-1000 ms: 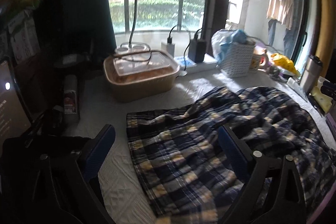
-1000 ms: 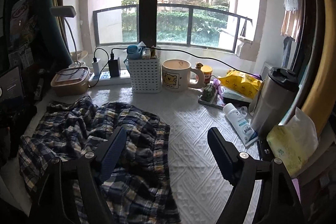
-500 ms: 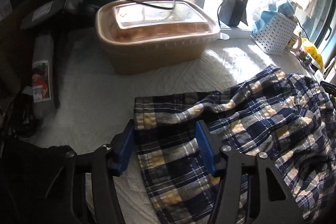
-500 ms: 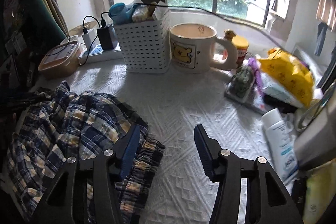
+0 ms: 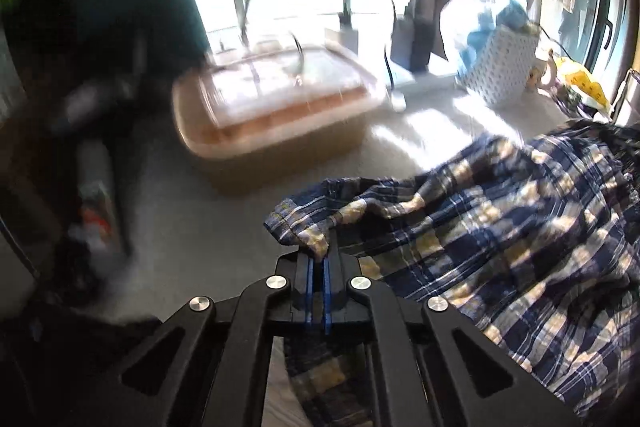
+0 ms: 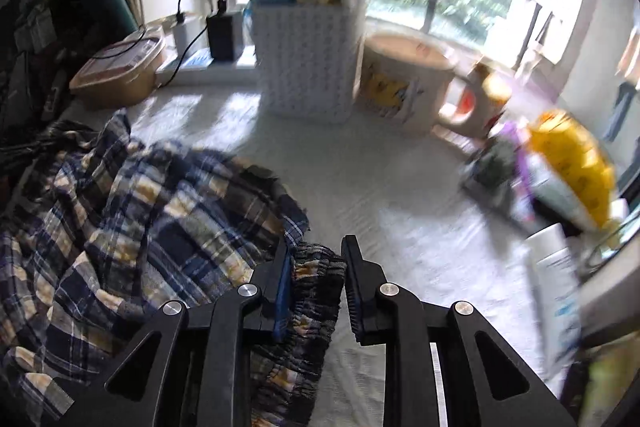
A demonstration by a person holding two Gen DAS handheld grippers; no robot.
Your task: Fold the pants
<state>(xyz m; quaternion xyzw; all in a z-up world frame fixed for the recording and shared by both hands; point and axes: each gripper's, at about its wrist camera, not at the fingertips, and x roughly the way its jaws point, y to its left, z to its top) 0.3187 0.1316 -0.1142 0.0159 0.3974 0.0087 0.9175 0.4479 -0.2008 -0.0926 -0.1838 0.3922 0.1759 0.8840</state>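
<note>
The blue and cream plaid pants (image 5: 500, 227) lie crumpled on the white textured table cover (image 5: 188, 227). In the left wrist view, my left gripper (image 5: 317, 261) is shut on the pants' near left corner, which is bunched up just past the blue pads. In the right wrist view, the same pants (image 6: 132, 211) spread to the left. My right gripper (image 6: 318, 259) is low over their gathered elastic waistband (image 6: 318, 275). Its jaws are closing with the waistband between them, filling most of the gap but not clamped.
A tan lidded container (image 5: 272, 115) stands behind the left gripper. Behind the right gripper are a white basket (image 6: 308, 63), a large mug (image 6: 400, 83) and chargers on a power strip (image 6: 222, 35). A yellow packet (image 6: 572, 155) and a white tube (image 6: 556, 279) crowd the right edge.
The left jaws went from wide open to shut on the pants' corner. The right gripper dropped toward the waistband while its jaws narrowed around it.
</note>
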